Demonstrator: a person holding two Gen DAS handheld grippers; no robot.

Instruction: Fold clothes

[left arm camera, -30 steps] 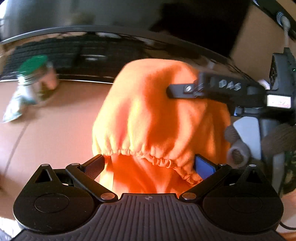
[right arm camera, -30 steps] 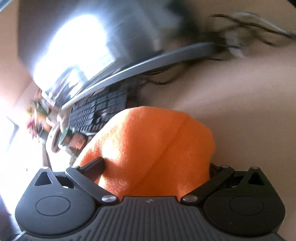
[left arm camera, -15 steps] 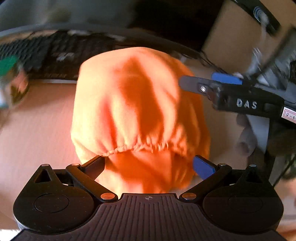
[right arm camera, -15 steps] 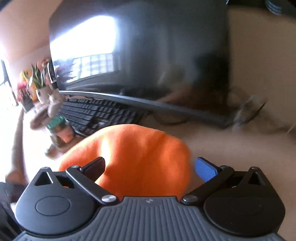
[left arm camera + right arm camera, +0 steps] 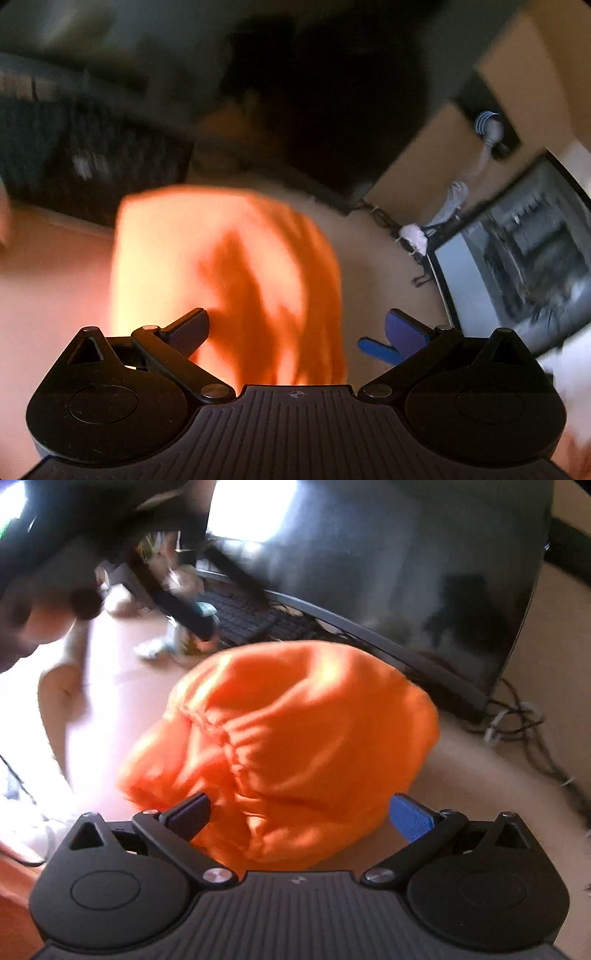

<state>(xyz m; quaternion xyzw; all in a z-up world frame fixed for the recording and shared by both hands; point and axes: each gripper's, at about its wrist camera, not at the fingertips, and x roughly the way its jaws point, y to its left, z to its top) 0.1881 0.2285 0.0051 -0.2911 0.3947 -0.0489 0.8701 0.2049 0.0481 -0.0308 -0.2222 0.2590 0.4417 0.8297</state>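
Left wrist view, blurred by motion. At 9 o'clock, a dark keyboard (image 5: 92, 162) on the pale worktop (image 5: 44, 288). At centre, an orange garment (image 5: 225, 280) bunched on the worktop, streaked with shadow, reaching down to 6 o'clock. Left claw (image 5: 297, 328) spread wide, pinching nothing; its left finger (image 5: 188, 328) against the garment's near edge, its right finger (image 5: 404, 330) off the cloth. Just beside that right finger, a blue tip (image 5: 378, 350), owner not clear. At 12 o'clock, a dark monitor (image 5: 314, 92). At 2 o'clock, white cables (image 5: 450, 206); at 3 o'clock, a second dark-framed screen (image 5: 517, 266).

Right wrist view. At 10 o'clock, a blurred hand with a dark tool (image 5: 48, 590), probably the other gripper. At 11 o'clock, small clutter, too smeared to name. At centre, the same orange garment (image 5: 288, 746) in a rounded heap on the worktop (image 5: 480, 775), a gathered elastic seam (image 5: 229, 734) running across its top. Right claw (image 5: 299, 810) spread as well, gripping nothing: dark finger (image 5: 190, 810) touching the cloth at 7 o'clock, blue-padded finger (image 5: 412, 818) just clear of it at 5 o'clock. Behind the heap, keyboard (image 5: 255, 618), then the curved monitor (image 5: 406, 572) from 12 to 2 o'clock. Tangled cables (image 5: 517, 720) at 3 o'clock.
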